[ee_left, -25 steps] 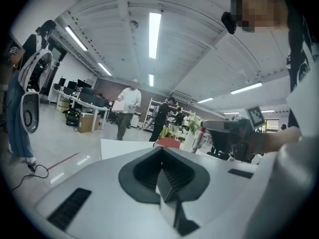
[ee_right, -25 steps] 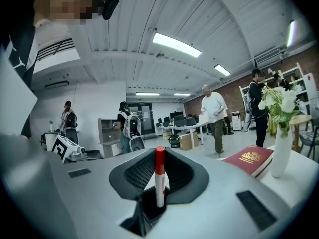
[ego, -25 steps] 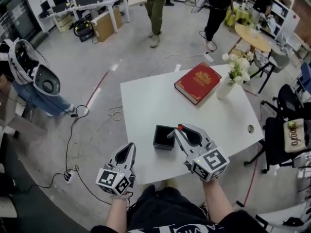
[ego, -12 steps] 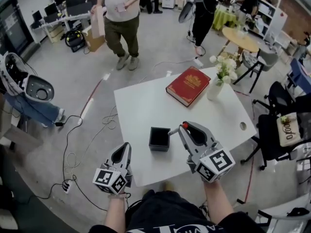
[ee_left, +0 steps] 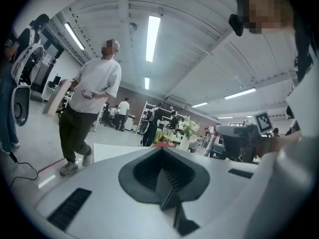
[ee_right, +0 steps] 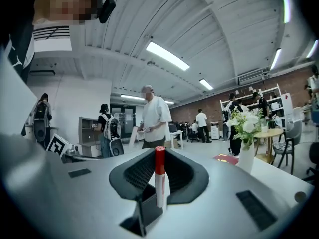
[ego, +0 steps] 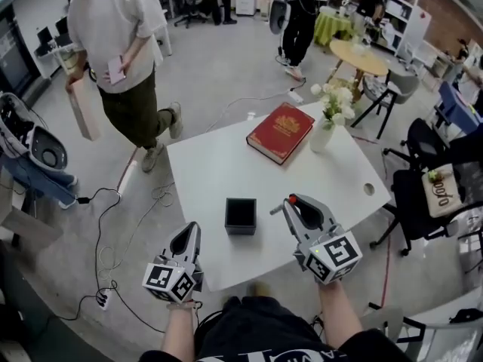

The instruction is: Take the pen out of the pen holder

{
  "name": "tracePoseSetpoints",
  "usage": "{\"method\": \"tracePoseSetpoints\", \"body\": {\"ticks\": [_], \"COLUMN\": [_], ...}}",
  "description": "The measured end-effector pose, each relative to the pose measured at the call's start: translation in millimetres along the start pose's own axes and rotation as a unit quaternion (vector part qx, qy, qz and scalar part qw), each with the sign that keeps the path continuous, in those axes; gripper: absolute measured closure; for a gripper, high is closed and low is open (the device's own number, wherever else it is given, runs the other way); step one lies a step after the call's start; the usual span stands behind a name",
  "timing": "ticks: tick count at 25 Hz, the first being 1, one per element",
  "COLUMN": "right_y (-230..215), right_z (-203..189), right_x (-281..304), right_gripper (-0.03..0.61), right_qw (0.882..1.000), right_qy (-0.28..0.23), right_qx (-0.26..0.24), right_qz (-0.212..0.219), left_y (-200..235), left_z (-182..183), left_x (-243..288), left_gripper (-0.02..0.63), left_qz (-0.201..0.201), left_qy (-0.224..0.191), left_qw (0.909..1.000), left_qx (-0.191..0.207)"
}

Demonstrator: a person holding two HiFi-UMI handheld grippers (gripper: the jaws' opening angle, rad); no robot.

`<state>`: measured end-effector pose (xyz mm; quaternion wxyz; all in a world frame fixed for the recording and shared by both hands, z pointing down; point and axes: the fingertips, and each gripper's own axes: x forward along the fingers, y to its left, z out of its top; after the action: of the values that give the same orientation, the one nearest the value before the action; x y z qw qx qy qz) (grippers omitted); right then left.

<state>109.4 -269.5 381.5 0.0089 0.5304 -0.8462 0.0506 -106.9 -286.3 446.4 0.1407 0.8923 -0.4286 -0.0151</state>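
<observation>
Fingers of right gripper pinch red-capped white plastic pen mid-barrel — light, stiff, slick; left gripper closed, empty.

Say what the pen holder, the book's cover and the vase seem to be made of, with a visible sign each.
Pen holder: probably matte black plastic; dull, even, sharp-edged walls.
Book cover: red cloth or leatherette; gold stamped ornament.
Vase: likely white ceramic; smooth, opaque.

The right tongs now hold the red-capped pen clear of the black pen holder, off to its right. A person comes nearer the tabletop.
</observation>
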Motion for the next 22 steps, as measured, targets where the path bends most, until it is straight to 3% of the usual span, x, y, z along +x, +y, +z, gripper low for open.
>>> {"method": "tracePoseSetpoints", "body": {"ticks": [7, 22], "right_y": [-6.7, -8.5], "right_z": [-27.5, -60.6], "right_x": [-8.4, -7.7], "right_gripper": [0.512, 0.512], "right_qw": [0.999, 0.998], "right_qy": [0.021, 0.059], "right_qx": [0.031, 0.024], "right_qz": [-0.018, -0.025], "left_y": [4.6, 17.1], "left_z": [-1.3, 3.2], "left_x": [-5.4, -9.6], "left_gripper": [0.612, 0.612], "left_qz": [0.009, 0.027], "left_qy": [0.000, -0.006], "left_qw": [1.0000, 0.9996], "left_qx": [0.000, 0.004]}}
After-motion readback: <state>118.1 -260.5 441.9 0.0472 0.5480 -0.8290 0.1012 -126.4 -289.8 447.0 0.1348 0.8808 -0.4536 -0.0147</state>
